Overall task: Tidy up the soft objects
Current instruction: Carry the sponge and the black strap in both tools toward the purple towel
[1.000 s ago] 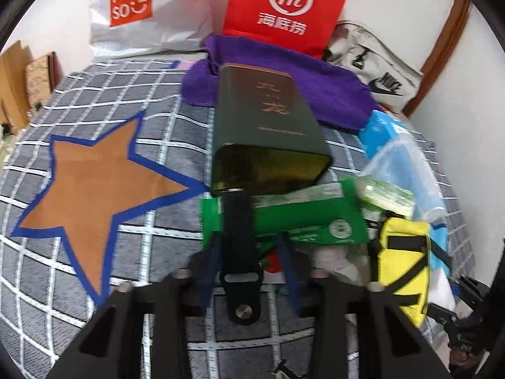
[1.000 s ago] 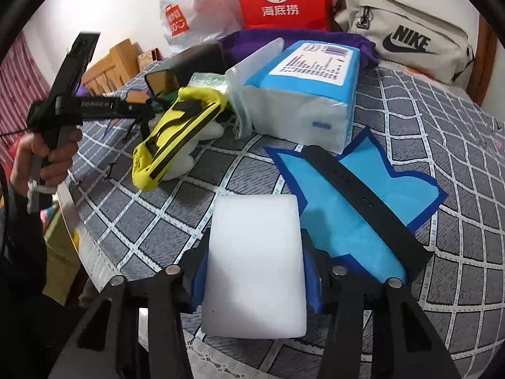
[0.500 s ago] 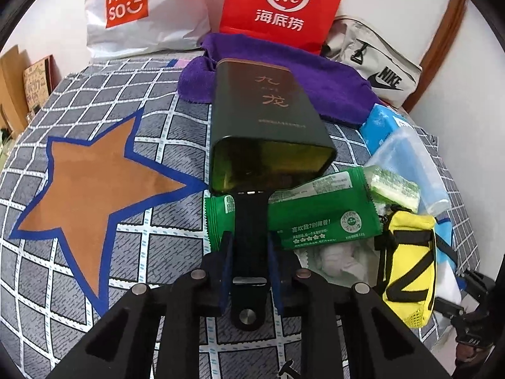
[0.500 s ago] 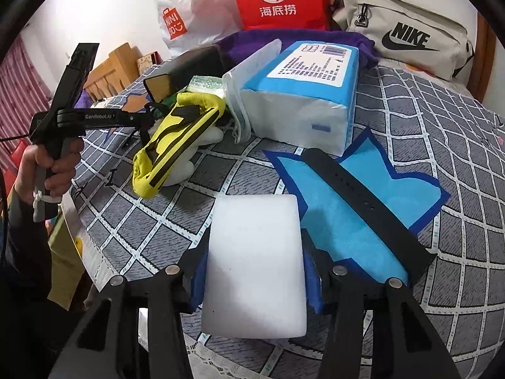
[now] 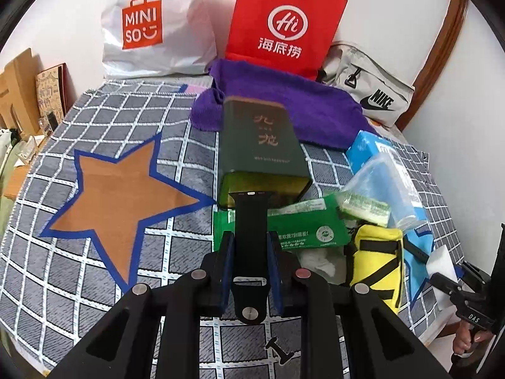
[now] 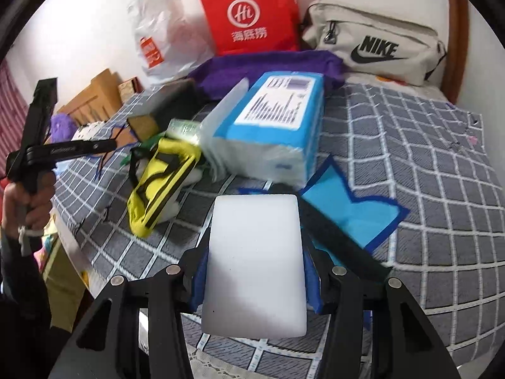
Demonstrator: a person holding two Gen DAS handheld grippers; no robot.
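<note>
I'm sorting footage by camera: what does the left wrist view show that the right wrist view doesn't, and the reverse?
Left wrist only: the left gripper shut on a black watch strap, and the whole brown star.
Right wrist only: the right gripper clamping a white foam block, a second black strap across the blue star.
Both: red bag, purple towel, yellow pouch.

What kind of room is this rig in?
Probably a home room, not a lab: a checked cloth over a table or bed, shopping bags and a sling bag against a white wall, cardboard clutter alongside.
</note>
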